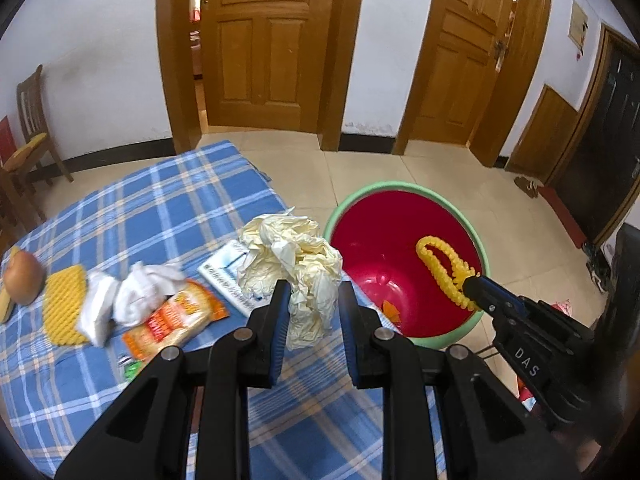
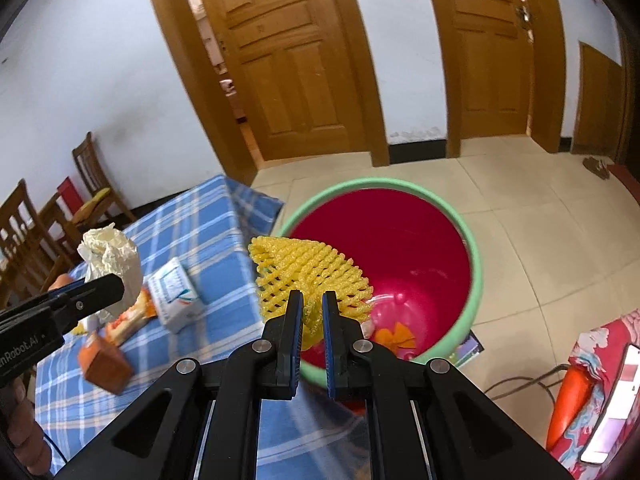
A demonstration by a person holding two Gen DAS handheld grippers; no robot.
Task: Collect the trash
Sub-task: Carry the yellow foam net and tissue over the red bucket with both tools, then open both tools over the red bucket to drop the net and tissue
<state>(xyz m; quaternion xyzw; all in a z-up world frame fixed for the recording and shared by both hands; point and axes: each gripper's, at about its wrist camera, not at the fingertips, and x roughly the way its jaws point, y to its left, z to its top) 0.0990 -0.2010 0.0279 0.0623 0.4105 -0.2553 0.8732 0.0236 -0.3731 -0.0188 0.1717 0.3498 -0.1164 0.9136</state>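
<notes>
My left gripper [image 1: 313,294] is shut on a crumpled cream paper wad [image 1: 292,264] and holds it above the table's right edge; the wad also shows in the right wrist view [image 2: 110,258]. My right gripper [image 2: 312,306] is shut on a yellow foam fruit net [image 2: 308,274] and holds it over the red bin with a green rim [image 2: 460,224]. In the left wrist view the net [image 1: 444,268] hangs over the bin [image 1: 400,280]. Orange scraps [image 2: 394,336] lie on the bin's bottom.
On the blue plaid table [image 1: 168,208] lie a white tissue pack [image 1: 228,276], an orange snack wrapper [image 1: 176,316], white crumpled tissues [image 1: 132,296], another yellow foam net [image 1: 64,304] and an apple [image 1: 24,276]. Wooden chairs [image 2: 92,188] stand at the left, doors behind.
</notes>
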